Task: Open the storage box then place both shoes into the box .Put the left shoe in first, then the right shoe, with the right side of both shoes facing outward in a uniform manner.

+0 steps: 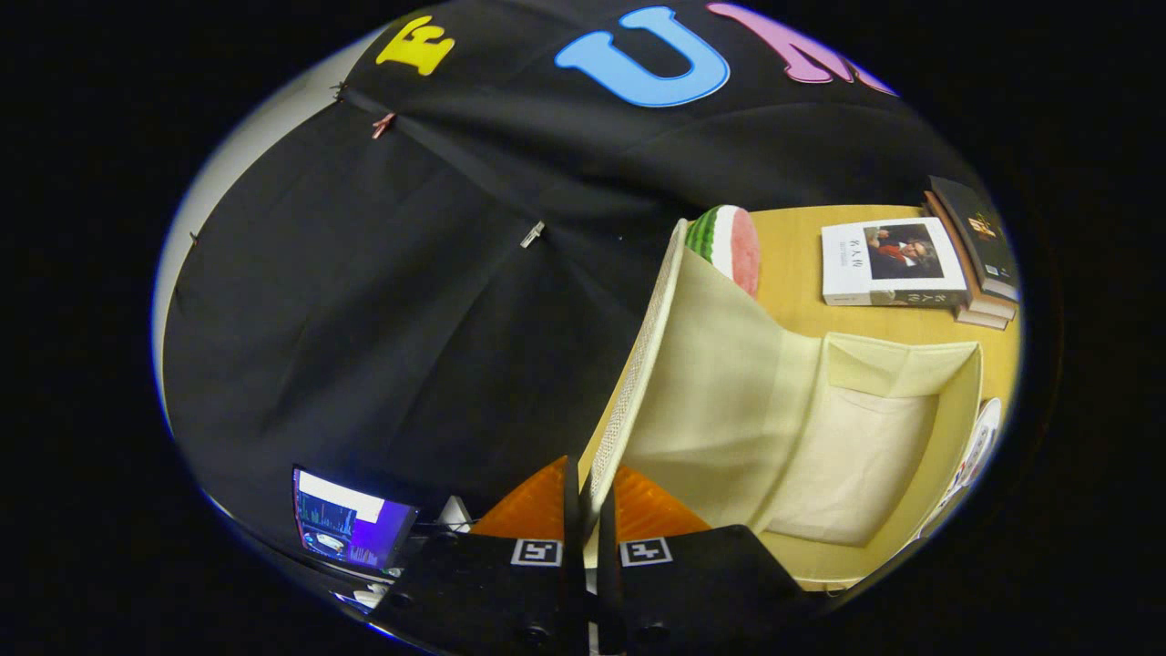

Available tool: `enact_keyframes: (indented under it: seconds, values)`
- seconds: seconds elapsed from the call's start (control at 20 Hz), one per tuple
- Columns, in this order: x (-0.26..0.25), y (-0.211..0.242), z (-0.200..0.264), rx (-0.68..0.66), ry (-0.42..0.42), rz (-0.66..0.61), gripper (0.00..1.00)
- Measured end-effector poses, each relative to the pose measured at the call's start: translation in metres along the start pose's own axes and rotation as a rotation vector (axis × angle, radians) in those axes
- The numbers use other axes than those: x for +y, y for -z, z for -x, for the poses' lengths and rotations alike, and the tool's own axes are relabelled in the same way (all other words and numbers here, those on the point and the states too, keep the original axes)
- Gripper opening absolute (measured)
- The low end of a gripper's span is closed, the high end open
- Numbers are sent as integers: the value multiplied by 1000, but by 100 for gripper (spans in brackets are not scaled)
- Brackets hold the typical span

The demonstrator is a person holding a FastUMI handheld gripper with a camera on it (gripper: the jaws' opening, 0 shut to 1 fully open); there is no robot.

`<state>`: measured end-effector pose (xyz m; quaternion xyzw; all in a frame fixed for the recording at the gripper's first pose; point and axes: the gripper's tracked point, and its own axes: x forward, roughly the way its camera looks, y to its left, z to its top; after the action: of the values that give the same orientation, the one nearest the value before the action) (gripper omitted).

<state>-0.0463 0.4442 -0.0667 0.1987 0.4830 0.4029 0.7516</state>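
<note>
My gripper [588, 497] is shut on the edge of the storage box's lid [638, 364], a cream fabric flap with a woven outer face. The lid is lifted upright and runs from between my fingers away toward the far wall. To the right of the lid the cream storage box [966, 401] stands open on the wooden table, its pale lining bare inside. A white shoe [970, 460] peeks out past the box's right wall; little of it shows.
A watermelon-slice toy [729, 241] lies beyond the lid's far end. A white book [888, 264] and a stack of dark books [979, 251] rest on the wooden table [802, 273] behind the box. A lit screen [351, 528] sits low to the left of my fingers.
</note>
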Motion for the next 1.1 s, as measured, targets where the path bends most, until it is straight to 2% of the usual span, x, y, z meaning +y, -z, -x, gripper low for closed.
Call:
enact_keyframes:
  seconds: [0.25, 0.5, 0.6, 0.65, 0.8, 0.9, 1.1]
  values:
    - [4, 20, -55, 64, 57, 48, 9]
    - [7, 21, -67, 50, 77, 45, 9]
    - [15, 17, -68, 36, 51, 36, 12]
    - [17, 17, -73, 21, 45, 42, 33]
    - [13, -2, -43, -71, 65, 130, 98]
    - [3, -17, -12, -133, 100, 202, 98]
    - [-52, -48, 80, -289, 250, 304, 98]
